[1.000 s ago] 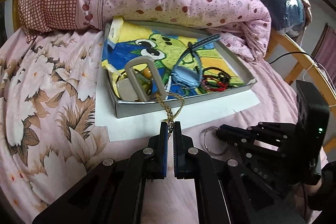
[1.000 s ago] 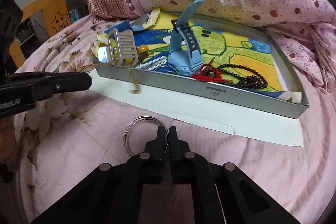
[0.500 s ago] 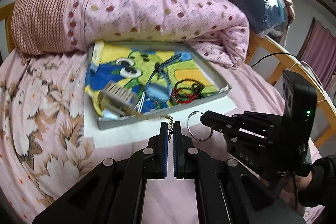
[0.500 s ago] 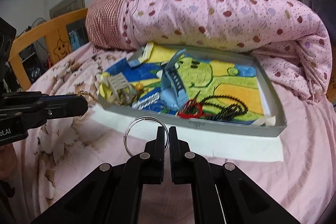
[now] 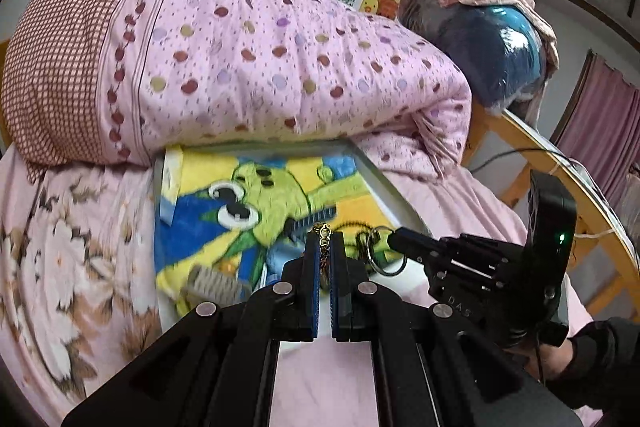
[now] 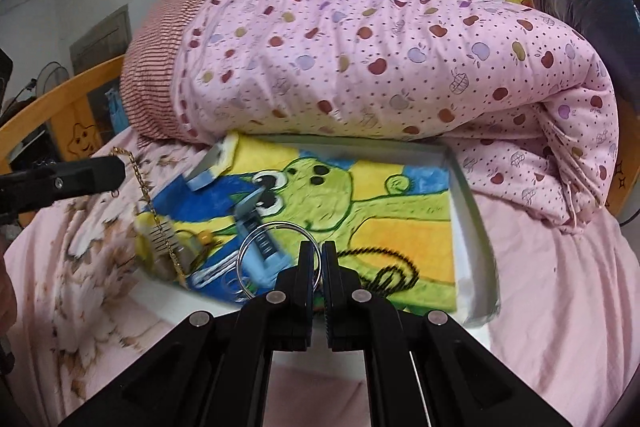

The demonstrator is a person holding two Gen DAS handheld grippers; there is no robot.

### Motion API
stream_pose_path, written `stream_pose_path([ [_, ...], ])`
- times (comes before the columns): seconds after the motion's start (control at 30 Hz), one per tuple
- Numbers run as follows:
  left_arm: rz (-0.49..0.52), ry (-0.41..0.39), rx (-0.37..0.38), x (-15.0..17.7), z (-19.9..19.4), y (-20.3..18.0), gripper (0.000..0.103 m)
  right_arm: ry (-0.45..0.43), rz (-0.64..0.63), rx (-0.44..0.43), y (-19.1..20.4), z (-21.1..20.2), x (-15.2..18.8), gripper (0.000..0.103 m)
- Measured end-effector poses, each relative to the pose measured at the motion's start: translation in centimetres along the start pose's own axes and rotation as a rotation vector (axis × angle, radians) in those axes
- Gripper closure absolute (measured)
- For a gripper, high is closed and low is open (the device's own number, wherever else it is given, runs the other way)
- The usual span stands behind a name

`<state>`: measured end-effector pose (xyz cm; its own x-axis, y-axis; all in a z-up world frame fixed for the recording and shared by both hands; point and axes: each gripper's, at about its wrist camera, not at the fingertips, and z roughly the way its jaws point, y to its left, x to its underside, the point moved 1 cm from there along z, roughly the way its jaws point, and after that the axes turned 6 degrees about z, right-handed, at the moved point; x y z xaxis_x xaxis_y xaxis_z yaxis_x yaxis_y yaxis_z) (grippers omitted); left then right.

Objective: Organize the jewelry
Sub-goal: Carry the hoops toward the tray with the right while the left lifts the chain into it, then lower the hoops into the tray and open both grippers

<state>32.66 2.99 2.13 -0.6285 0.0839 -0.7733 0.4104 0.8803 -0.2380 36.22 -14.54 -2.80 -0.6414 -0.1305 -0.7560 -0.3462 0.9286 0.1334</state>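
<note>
A shallow grey tray (image 6: pixel 466 199) lined with a frog cartoon cloth lies on the bed; it also shows in the left wrist view (image 5: pixel 384 183). My left gripper (image 5: pixel 327 239) is shut on a gold chain (image 6: pixel 154 215), which hangs from its tip over the tray's left end. My right gripper (image 6: pixel 313 251) is shut on a silver ring (image 6: pixel 276 259), held above the tray's near edge; the ring also shows in the left wrist view (image 5: pixel 380 255). In the tray lie a blue watch (image 6: pixel 260 243), black beads (image 6: pixel 384 267) and a beige clasp (image 5: pixel 212 283).
A rolled pink dotted quilt (image 6: pixel 380 59) and checked pillow (image 5: pixel 56 51) press against the tray's far side. White paper (image 6: pixel 168 303) lies under the tray. A wooden bed rail (image 5: pixel 560 187) runs at right. A dark blue bundle (image 5: pixel 492 51) sits beyond it.
Both grippers have risen and moved forward over the tray, still holding their items. The chain now hangs free in the air, and the ring is lifted off the bedsheet.
</note>
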Motion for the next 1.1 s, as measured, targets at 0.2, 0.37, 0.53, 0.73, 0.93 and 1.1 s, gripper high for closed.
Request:
stream_pose_path([
  [0.2, -0.028, 0.014, -0.004, -1.0, 2.9, 1.3, 0.101, 0.047, 0.053, 0.012, -1.2, 2.3, -0.6, 0.098],
  [0.37, -0.029, 0.067, -0.036, -0.1, 5.2, 2.1, 0.101, 0.1, 0.067, 0.021, -1.6, 4.2, 0.3, 0.099],
  [0.53, -0.028, 0.108, -0.071, 1.0, 6.5, 2.5, 0.101, 0.119, 0.068, 0.025, -1.6, 4.8, 0.9, 0.098],
  [0.73, -0.018, 0.154, -0.087, 2.2, 7.3, 2.3, 0.101, 0.125, 0.083, 0.022, -2.0, 4.7, 1.2, 0.098],
  [0.93, -0.02, 0.195, -0.114, 3.0, 7.8, 2.4, 0.1, 0.132, 0.097, 0.023, -2.5, 4.4, 1.5, 0.098],
  [1.1, -0.025, 0.223, -0.137, 3.6, 8.1, 2.6, 0.1, 0.155, 0.118, 0.021, -3.1, 4.5, 2.1, 0.098],
])
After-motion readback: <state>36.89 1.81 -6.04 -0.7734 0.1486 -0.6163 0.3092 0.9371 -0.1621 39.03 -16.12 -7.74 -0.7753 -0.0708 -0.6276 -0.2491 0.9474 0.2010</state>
